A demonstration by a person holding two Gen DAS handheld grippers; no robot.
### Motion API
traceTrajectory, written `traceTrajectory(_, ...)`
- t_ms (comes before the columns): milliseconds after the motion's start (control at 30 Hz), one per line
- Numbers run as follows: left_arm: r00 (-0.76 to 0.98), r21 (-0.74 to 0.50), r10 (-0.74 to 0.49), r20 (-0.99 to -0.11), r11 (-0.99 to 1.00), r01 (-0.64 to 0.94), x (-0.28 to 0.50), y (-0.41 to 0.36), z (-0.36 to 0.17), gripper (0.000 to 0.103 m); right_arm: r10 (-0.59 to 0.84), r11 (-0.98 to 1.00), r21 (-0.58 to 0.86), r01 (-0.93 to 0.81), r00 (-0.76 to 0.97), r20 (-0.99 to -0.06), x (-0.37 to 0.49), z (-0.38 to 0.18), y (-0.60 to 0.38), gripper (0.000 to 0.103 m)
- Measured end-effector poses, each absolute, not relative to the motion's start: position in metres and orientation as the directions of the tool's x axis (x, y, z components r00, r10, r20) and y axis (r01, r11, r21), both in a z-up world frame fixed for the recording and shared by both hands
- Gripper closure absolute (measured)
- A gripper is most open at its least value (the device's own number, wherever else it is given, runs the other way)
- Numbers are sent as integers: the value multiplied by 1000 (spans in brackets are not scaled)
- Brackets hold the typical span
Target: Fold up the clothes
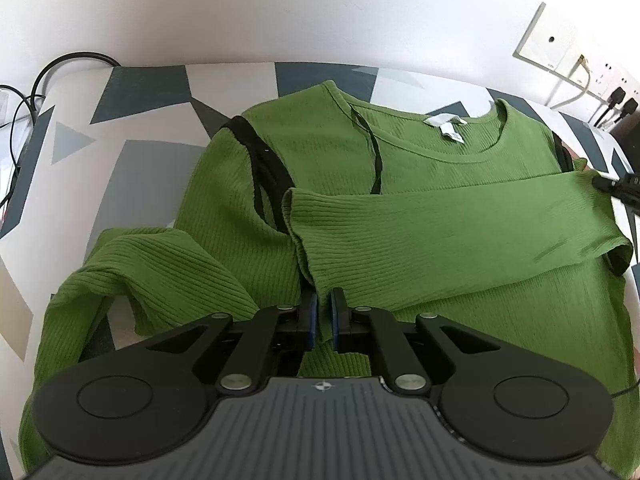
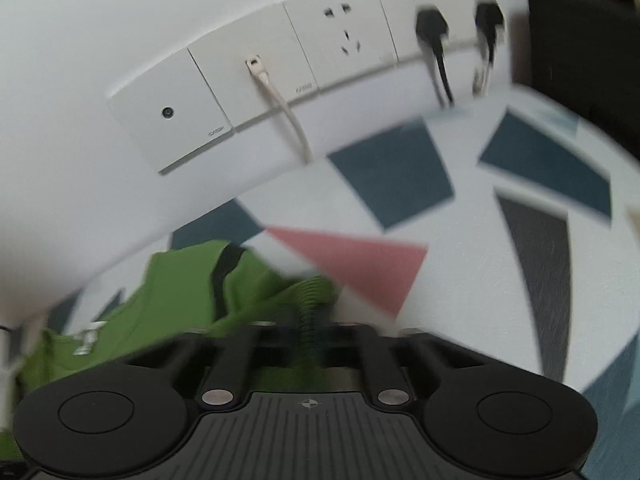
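Left gripper (image 1: 323, 312) low over green sweater (image 1: 420, 216), jaws pinching sleeve cuff; right gripper (image 2: 310, 330) clenched on sweater fold.

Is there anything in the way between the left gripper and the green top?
Nothing visible. The left gripper is already at the green top, its jaws closed on the cuff edge of the sleeve folded across the body.
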State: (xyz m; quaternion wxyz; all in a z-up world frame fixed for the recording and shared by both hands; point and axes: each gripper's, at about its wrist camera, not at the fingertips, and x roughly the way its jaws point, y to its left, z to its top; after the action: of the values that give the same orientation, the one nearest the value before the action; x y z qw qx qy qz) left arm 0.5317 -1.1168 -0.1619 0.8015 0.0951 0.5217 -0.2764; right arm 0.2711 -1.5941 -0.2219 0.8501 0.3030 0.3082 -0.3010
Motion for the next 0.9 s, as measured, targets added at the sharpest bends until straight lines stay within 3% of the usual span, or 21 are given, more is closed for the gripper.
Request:
traceTrajectory(133,318,-149,-355,-879,838,526,530,-1115,-162,94,-395,639,264,722,603,-693,277,-224,-1603,103)
traceTrajectory(200,325,-168,-370,-871,843,511,529,-1111,-162,92,-400,646,246,723,595,-697,278,-226,-1606,101)
traceTrajectory(233,339,-175,-380,-861,846,503,523,-1106,-157,91,-402,653,241,718,598,-693,276,-223,-1603,92)
traceTrajectory(267,355,-183,-390,-850,849,496,516,-1099,-151,87,-414,662,230,714,604,-681,273,-218,-1597,72)
traceTrajectory(333,408,-187,-410,-816,855,484,496,-1083,-138,68,-438,688,212,693,631,-640,267,-205,-1579,47)
traceTrajectory(367,449,-181,-419,-789,858,481,481,-1072,-130,49,-441,707,209,675,652,-617,262,-198,-1567,41)
traceTrajectory(400,493,-178,-420,-762,868,464,467,-1061,-123,35,-430,728,213,652,676,-598,258,-192,-1554,39)
traceTrajectory(500,585,-187,-352,-730,927,325,437,-1022,-113,21,-363,775,240,585,723,-588,248,-185,-1514,33)
traceTrajectory(567,620,-176,-266,-738,963,205,426,-998,-112,20,-323,803,235,547,732,-600,244,-189,-1486,25)
traceTrajectory(733,565,-86,-117,-817,993,81,429,-969,-133,20,-238,854,216,474,723,-649,248,-205,-1426,9)
traceTrajectory(900,545,-65,-39,-838,997,-28,440,-955,-151,20,-241,882,152,447,703,-669,265,-210,-1393,3)
